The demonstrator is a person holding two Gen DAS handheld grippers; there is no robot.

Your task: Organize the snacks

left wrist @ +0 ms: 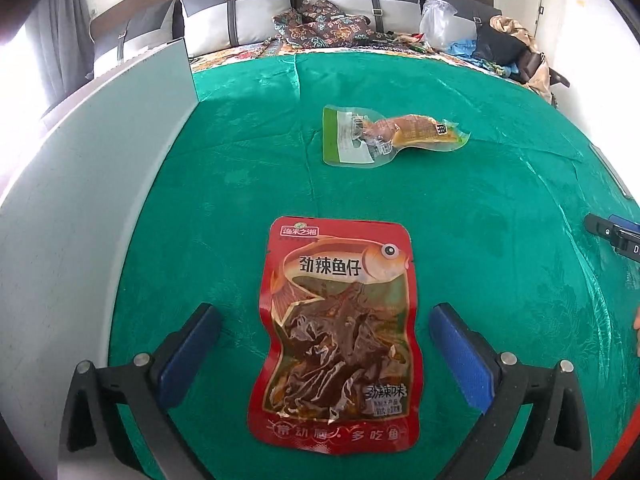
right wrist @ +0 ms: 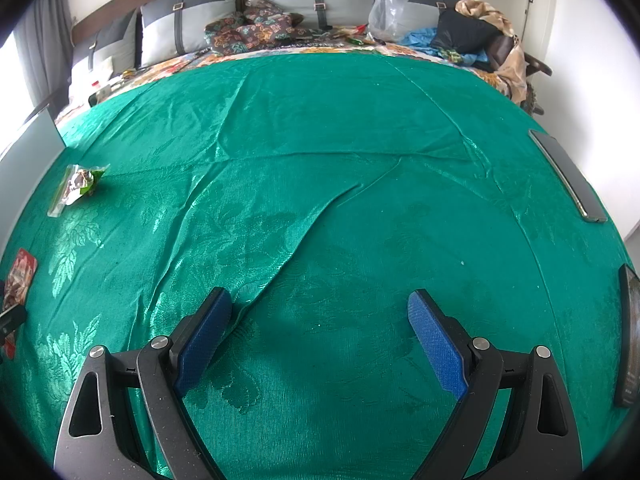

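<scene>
A red fish-snack packet (left wrist: 336,336) lies flat on the green cloth (left wrist: 460,208), between the wide-spread fingers of my left gripper (left wrist: 324,316); the blue pads stand clear of it on both sides. Farther off lies a clear packet with a green strip and a brownish snack (left wrist: 384,136). My right gripper (right wrist: 320,304) hovers open over bare green cloth (right wrist: 340,184) with nothing between its fingers. In the right wrist view the clear packet (right wrist: 78,186) sits at far left and the red packet (right wrist: 18,280) shows at the left edge.
A pale grey board (left wrist: 80,208) runs along the cloth's left side. Dark flat devices (right wrist: 568,174) lie at the right edge of the cloth. Behind are grey pillows (left wrist: 236,12), patterned fabric (left wrist: 320,24), a plastic bag (left wrist: 438,24) and piled clothes (left wrist: 512,44).
</scene>
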